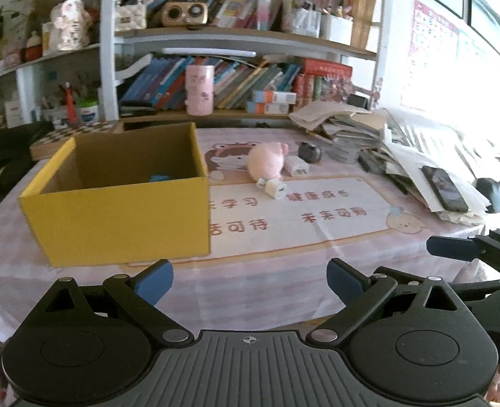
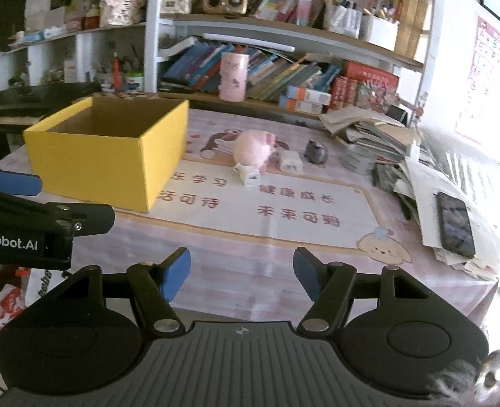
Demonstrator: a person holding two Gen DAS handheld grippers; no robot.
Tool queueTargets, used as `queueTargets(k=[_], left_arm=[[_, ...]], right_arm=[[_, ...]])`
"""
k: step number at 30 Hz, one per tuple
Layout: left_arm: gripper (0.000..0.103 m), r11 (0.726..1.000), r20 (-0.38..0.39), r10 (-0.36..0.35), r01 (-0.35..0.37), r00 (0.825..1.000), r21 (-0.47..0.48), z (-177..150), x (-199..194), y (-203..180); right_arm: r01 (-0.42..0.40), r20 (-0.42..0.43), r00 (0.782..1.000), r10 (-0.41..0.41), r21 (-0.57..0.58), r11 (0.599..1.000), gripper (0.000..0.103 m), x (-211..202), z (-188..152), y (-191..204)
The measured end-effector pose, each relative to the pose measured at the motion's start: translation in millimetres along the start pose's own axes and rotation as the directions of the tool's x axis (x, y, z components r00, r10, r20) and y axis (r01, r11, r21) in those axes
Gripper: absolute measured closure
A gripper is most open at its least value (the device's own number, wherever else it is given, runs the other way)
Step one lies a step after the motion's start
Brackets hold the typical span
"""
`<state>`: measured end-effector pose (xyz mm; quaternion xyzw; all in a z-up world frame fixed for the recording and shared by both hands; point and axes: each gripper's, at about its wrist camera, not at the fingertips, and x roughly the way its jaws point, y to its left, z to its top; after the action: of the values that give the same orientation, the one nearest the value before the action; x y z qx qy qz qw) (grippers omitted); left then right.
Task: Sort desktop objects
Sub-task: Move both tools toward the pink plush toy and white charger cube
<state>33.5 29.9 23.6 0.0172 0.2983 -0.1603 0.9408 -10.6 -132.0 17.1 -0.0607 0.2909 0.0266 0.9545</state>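
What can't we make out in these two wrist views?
- Yellow box contents: left view shows only a blue scrap behind the front wall; right view hides the inside.
- Small dark object: too small and blurred.
- Phone screen: unreadable.

A bookshelf (image 1: 243,34) is standing behind the tabletop (image 1: 283,285), holding leaning books (image 1: 168,81) and a pink cup (image 1: 199,90). A phone (image 2: 456,224) is lying on a messy paper pile (image 2: 416,183) at the right.
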Motion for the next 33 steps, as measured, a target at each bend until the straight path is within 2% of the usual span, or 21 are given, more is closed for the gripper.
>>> queueTargets(k=[7, 20, 33], left_arm=[[0.004, 1.000, -0.017, -0.018, 0.018, 1.000, 0.017, 9, 22, -15], [0.004, 1.000, -0.057, -0.005, 0.006, 0.998, 0.022, 36, 77, -45], [0.004, 0.997, -0.116, 0.071, -0.069, 0.991, 0.016, 70, 145, -75]], right_arm=[[0.011, -0.024, 1.000, -0.010, 0.022, 1.000, 0.038, 16, 2, -22], [-0.014, -0.069, 0.997, 0.018, 0.060, 0.998, 0.038, 67, 20, -76], [-0.083, -0.130, 0.987, 0.095, 0.096, 0.992, 0.038, 137, 44, -132]])
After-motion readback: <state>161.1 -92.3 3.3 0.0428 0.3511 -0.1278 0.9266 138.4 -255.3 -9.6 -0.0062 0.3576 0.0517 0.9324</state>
